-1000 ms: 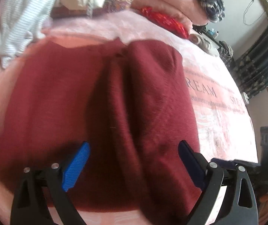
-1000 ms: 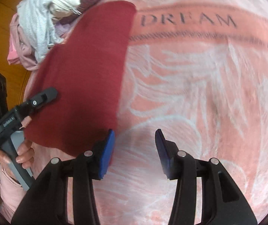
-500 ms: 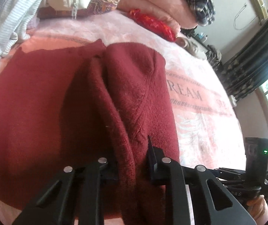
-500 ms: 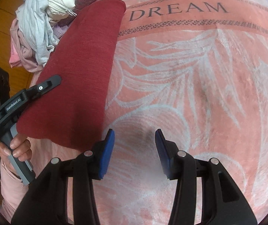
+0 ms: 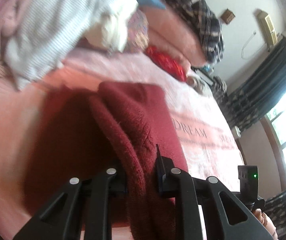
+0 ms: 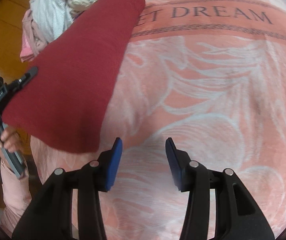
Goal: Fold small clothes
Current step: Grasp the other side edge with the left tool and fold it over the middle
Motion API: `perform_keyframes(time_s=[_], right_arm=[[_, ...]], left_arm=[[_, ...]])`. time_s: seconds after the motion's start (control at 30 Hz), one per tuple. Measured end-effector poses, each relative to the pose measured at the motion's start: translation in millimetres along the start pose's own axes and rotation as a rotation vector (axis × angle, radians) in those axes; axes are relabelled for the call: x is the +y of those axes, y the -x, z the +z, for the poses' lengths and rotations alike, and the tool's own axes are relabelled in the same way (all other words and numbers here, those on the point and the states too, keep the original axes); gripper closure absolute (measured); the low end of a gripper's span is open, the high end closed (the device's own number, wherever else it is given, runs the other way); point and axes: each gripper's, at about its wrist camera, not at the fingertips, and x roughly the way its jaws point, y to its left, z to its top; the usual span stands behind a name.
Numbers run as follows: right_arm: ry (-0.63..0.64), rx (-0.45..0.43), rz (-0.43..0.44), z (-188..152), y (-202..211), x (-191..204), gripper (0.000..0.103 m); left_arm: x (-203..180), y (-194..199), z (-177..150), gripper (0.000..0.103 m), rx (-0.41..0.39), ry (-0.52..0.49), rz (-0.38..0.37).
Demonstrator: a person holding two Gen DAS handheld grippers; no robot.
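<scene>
The dark red knitted garment (image 5: 127,120) lies on the pink blanket (image 5: 203,150), and a thick fold of its near edge rises as a ridge between the fingers of the left gripper (image 5: 141,172), whose jaws have just been closing and now pinch that fold of knit between them. From the pinched ridge the cloth slopes away toward the far end, where it rounds over onto the bedding; the left part of it sits in shadow and is blurred. In the right wrist view the same garment (image 6: 79,76) shows as a long, smooth wedge at the left side of the blanket (image 6: 213,100), its far corner reaching the printed band that reads DREAM (image 6: 219,15). The left gripper's black body (image 6: 7,92) lies against the garment's left edge there, with the person's hand (image 6: 7,138) wrapped around its grey handle and a pink sleeve (image 6: 13,190) below it. The right gripper (image 6: 144,156) hangs over bare blanket just beside the garment's near corner, its jaws apart with nothing between the blue pads (image 6: 115,160). Beyond the garment sits a heap of other clothes: a white striped piece (image 5: 59,26), a cream one (image 5: 111,32), a red patterned item (image 5: 167,64) and a dark plaid cloth (image 5: 201,26).
</scene>
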Motion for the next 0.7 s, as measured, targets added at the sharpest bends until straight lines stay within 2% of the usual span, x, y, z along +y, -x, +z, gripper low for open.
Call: perform_keyframes(time_s=[0.1,0.27,0.4,0.5,0.6,0.7], right_arm=[[0.02,0.009,0.007,0.2,-5.9,10.6,0.057],[0.055,0.043,0.017,-2.9,-22.8,32.4,0.057],[0.083,0.061,0.011,-3.0,-33.7,46.8,0.057],[0.08,0.066,0.006,-2.8,-38.8,52.8,0.057],[0.061,0.059,0.022,0.2,-38.4,56.9,0.057],[0.055,0.038,0.047,1.0,-30.5,59.6,0.057]], left_arm=[[31.8,16.0,2.3,0.084,-0.004,0.019,0.008],[90.1,0.3,-10.8,0.083,0.063,0.097,0.046],[102.1,-6.5,-15.4,0.082,0.087,0.09,0.039],[99.3,-15.8,-22.6,0.079,0.107,0.043,0.084],[96.9,-12.5,-25.6,0.069,0.104,0.035,0.099],[91.3,1.4,-27.4,0.045,0.123,0.032,0.124]])
